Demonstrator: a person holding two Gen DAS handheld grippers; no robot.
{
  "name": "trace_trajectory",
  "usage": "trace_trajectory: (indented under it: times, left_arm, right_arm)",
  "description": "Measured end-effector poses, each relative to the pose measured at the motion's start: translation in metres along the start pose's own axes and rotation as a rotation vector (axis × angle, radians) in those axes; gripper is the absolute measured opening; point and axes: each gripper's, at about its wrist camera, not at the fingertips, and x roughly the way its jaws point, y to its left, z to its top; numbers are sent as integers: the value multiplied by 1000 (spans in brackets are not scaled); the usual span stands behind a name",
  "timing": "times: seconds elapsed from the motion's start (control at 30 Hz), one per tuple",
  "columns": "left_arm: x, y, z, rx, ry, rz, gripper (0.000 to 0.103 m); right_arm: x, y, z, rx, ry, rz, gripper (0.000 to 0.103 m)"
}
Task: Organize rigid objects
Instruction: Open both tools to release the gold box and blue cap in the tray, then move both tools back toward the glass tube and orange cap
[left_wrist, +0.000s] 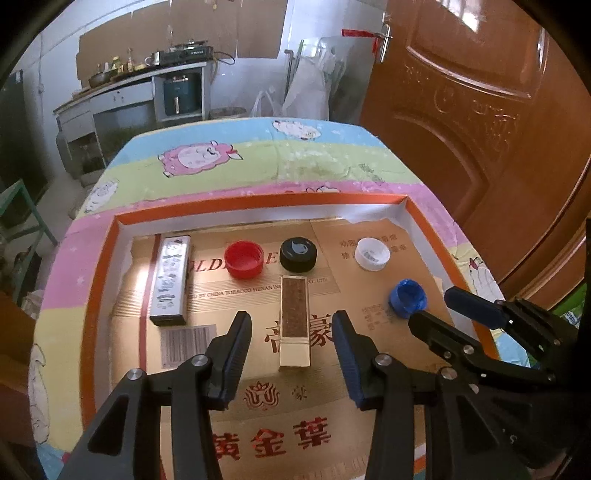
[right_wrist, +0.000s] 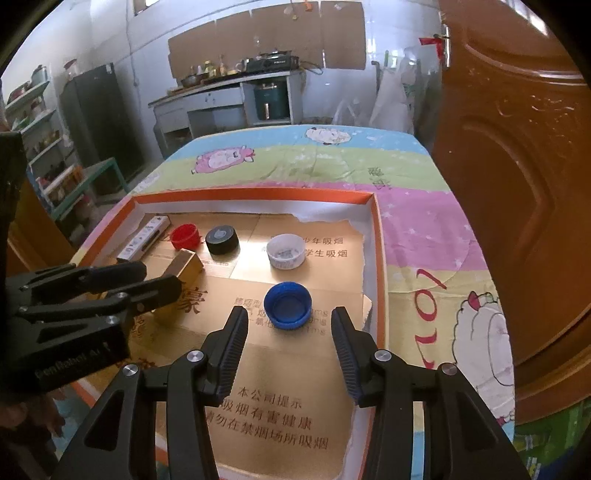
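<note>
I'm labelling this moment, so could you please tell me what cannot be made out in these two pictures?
- Gold rectangular box: in the right wrist view its near end is hidden behind the left tool.
- White round plastic cap: the print inside is too small to read in either view.
- Silver rectangular box: its pattern is blurred by glare, left wrist view.
- Orange-rimmed cardboard tray: its near edge is hidden by the tools in both views, including the right tool.

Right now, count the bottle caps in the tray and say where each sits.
4. The red cap and black cap sit side by side at the back, the white cap back right, the blue cap nearer, ahead of the right gripper. None seem hidden.
</note>
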Motion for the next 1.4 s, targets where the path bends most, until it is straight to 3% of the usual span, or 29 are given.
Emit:
trace_trajectory:
  times: [1.4]
  left_arm:
    - [-119,-6,-57,-16,-127,4,45]
  right_arm:
    - [-132,53,-40,-51,-112,-2,49]
